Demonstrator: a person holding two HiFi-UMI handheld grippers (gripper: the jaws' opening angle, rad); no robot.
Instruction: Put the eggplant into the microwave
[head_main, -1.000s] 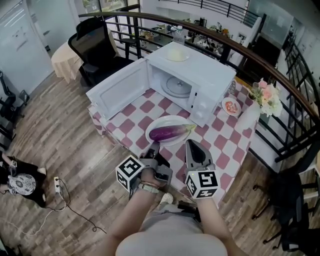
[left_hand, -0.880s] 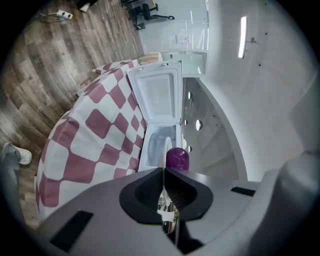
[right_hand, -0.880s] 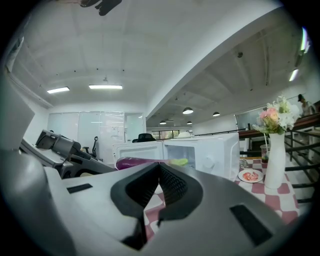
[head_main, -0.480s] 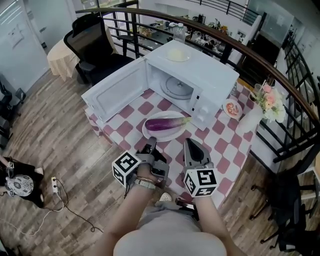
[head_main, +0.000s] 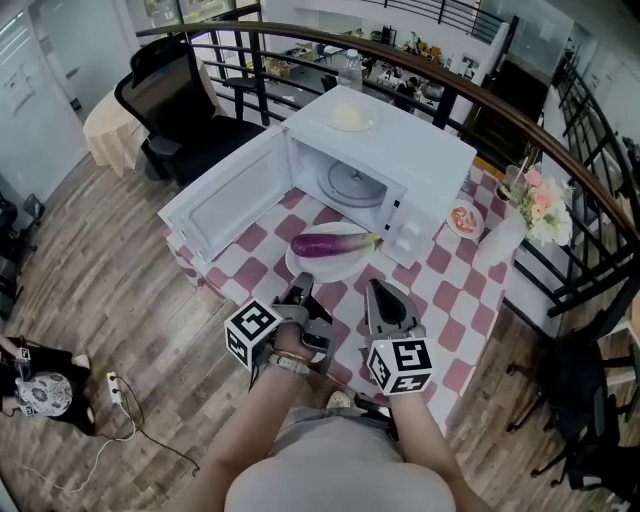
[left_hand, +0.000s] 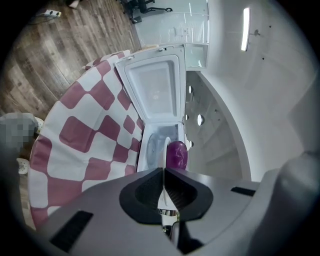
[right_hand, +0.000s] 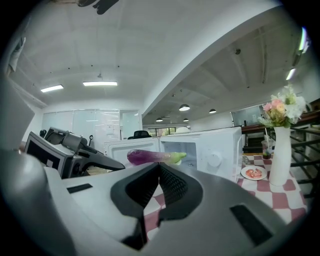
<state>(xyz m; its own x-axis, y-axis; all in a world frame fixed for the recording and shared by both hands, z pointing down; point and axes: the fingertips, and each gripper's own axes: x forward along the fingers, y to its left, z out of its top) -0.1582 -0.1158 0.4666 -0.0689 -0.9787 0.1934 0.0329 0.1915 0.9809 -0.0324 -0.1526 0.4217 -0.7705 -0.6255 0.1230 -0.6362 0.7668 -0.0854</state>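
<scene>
The eggplant (head_main: 330, 243) lies on its side on a white plate (head_main: 310, 269) in the middle of the checkered tabletop (head_main: 440, 290), its green stem end pointing right. Just behind it stands the microwave (head_main: 420, 160), along the far edge, with its door (head_main: 230, 195) swung wide toward the left corner. My left gripper (head_main: 302, 285) and right gripper (head_main: 374, 289) hang over the near edge, side by side, short of the plate. Both pairs of jaws are pressed together with nothing between them. A vase of flowers (head_main: 500, 235) stands by the right edge.
</scene>
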